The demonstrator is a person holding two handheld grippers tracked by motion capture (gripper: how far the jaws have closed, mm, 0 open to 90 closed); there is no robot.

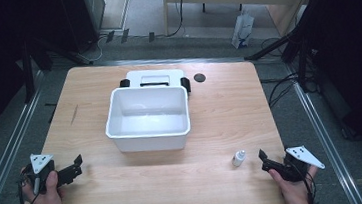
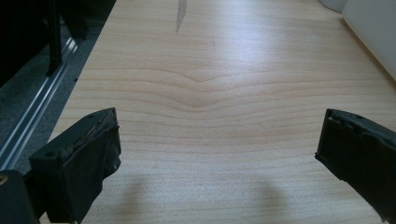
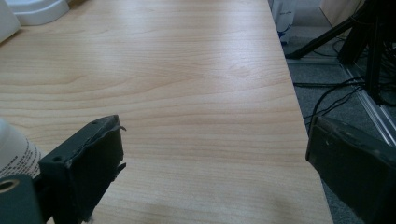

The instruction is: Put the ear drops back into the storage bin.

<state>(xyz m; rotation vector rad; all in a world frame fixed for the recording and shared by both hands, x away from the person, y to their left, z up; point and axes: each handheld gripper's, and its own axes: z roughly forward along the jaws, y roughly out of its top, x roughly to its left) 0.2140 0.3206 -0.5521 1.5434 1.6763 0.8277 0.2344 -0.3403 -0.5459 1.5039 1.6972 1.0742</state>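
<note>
Item: small white bottle, upright on the wooden table, near its front edge.
Place relative to right gripper: just beside the jaws, off their left tip, outside the gap; in the right gripper view a sliver of its labelled body shows by the left jaw.
Right jaws: spread wide, nothing between them, bare wood ahead.
Left gripper: jaws likewise wide apart and holding nothing; they point across open tabletop, with the corner of the white bin ahead and to their right.
Receptacle: white bin, open-topped, well ahead of both pairs of jaws, mid-table; its lid lies behind it, touching or nearly so.
Other: a dark round disc beyond the bin, apart from it.
Step judged in hand: the right gripper taking up the bottle.
Method advised: the right hand should swing left so the bottle stands midway between the jaws, not against one tip; the jaws should stay level and low on the body, below the cap.
Closing: slow and square, both pads meeting the round sides together.
Risk: a light, narrow, upright thing; a nudge from the left jaw would likely tip or roll it.
Left hand: best kept clear of the path to the bin.
</note>
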